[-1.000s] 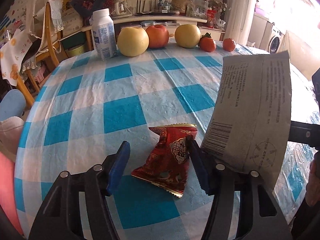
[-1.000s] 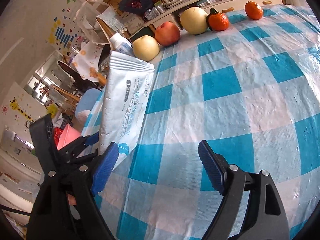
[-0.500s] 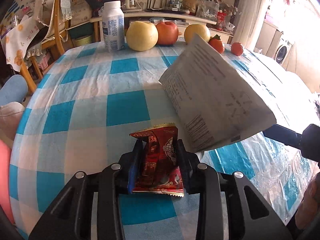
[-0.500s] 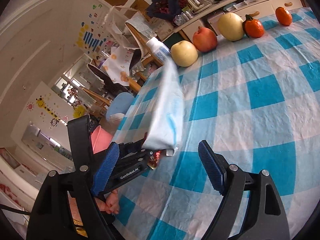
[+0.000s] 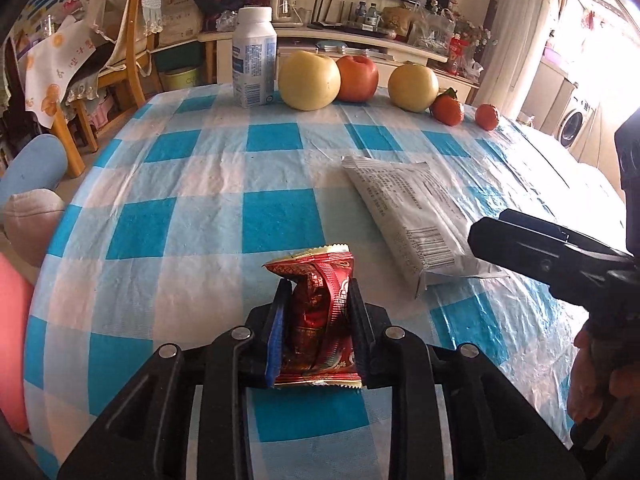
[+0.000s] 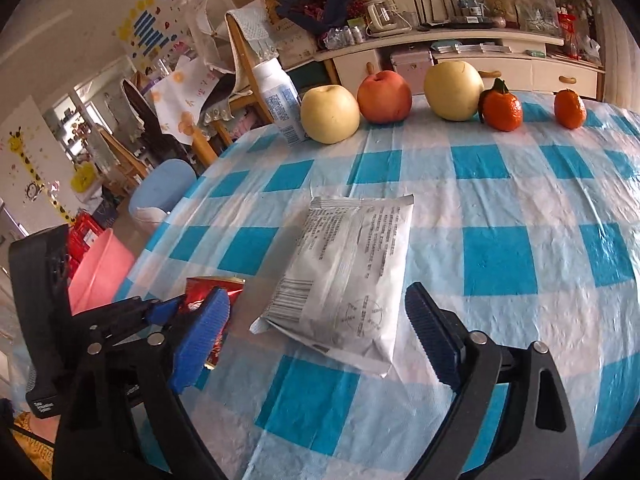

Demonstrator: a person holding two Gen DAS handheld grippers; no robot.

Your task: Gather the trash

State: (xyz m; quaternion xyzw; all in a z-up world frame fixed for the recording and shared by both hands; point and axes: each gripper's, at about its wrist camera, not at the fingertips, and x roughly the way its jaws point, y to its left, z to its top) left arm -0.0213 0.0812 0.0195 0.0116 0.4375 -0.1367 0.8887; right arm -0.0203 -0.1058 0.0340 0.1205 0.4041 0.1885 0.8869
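A crumpled red snack wrapper (image 5: 316, 268) stands on edge on the blue-checked tablecloth (image 5: 192, 200), with my left gripper (image 5: 319, 286) shut on it. In the right wrist view the same red wrapper (image 6: 208, 284) shows at the left, pinched by the left gripper (image 6: 176, 312). A white printed packet (image 6: 352, 264) lies flat on the cloth. My right gripper (image 6: 316, 300) hovers over its near end with the jaws opening, and the pads do not touch it. In the left wrist view the white packet (image 5: 408, 208) lies right of the wrapper.
Along the far table edge stand a white milk bottle (image 5: 255, 60), two yellow pears (image 5: 309, 80), a red apple (image 5: 357, 78) and two tangerines (image 5: 448, 109). A pink bin (image 6: 100, 268) sits on the floor left of the table, near a blue stool (image 6: 162, 188) and a wooden chair (image 5: 120, 60).
The left jaws closed on the red wrapper. The white packet left the right gripper, tipped over and now lies flat on the table. The right gripper drew back and its jaws widened.
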